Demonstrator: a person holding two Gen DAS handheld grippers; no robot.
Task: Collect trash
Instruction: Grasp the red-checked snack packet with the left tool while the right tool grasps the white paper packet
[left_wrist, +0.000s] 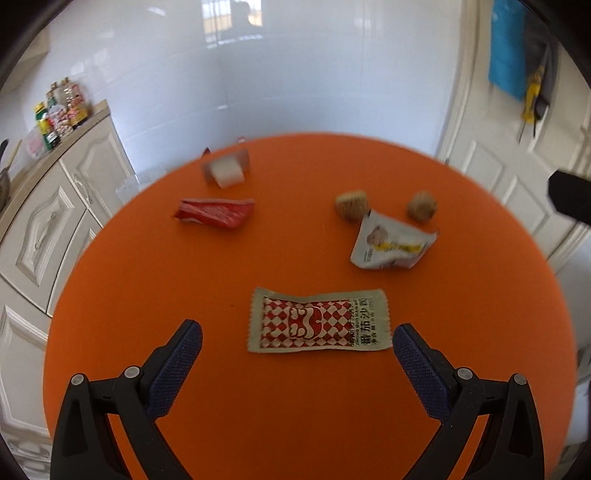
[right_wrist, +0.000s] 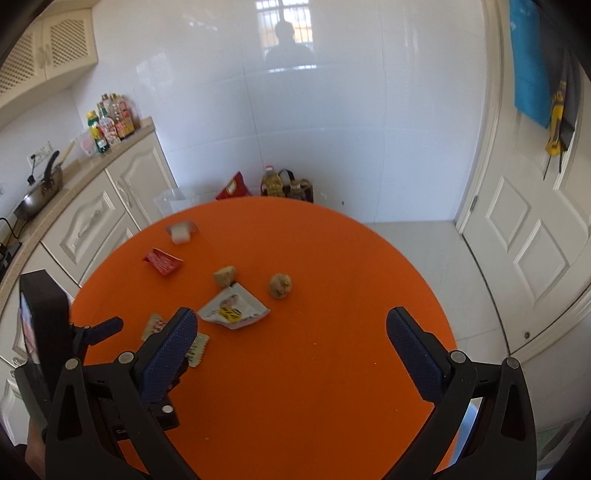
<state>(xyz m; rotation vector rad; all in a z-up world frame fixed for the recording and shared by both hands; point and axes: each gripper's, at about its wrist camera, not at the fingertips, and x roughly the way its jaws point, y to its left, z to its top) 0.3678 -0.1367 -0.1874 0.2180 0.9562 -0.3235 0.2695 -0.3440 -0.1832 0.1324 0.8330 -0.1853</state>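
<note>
1. Left gripper (left_wrist: 297, 338): jaws spread wide, grasping nothing. It hovers over the near part of the round orange table (left_wrist: 258, 406).
2. The ketchup sachet (left_wrist: 319, 321), red-and-white checked, lies flat on the table just ahead of the left gripper's fingertips, between them but nearer the right-side finger. No contact visible.
3. Left wrist view, left to right beyond the sachet: red wrapper (left_wrist: 214, 212), crumpled, at far left; white block (left_wrist: 229, 170) behind it near the far table edge, blurred; two brown lumps (left_wrist: 351, 205) and (left_wrist: 422, 206); crumpled white packet (left_wrist: 391, 243) just in front of them, its corner touching or overlapping the left-hand lump, which one cannot tell.
4. Right gripper (right_wrist: 291, 328): jaws likewise wide apart, empty. It hangs over bare table, well apart from the litter, which lies to its left and ahead.
5. Right wrist view only: the left gripper seen from the side at lower left, with the ketchup sachet partly hidden behind the right gripper's left finger (right_wrist: 170, 354).
6. Right wrist view only: floor items beyond the table – a red bag (right_wrist: 232, 188) and a basket of bottles (right_wrist: 284, 184) against the white wall; also a pan (right_wrist: 37, 195) on the counter.
7. Both views: cream cabinets with condiment bottles (right_wrist: 110, 123) at left, white door (right_wrist: 535, 240) at right.
</note>
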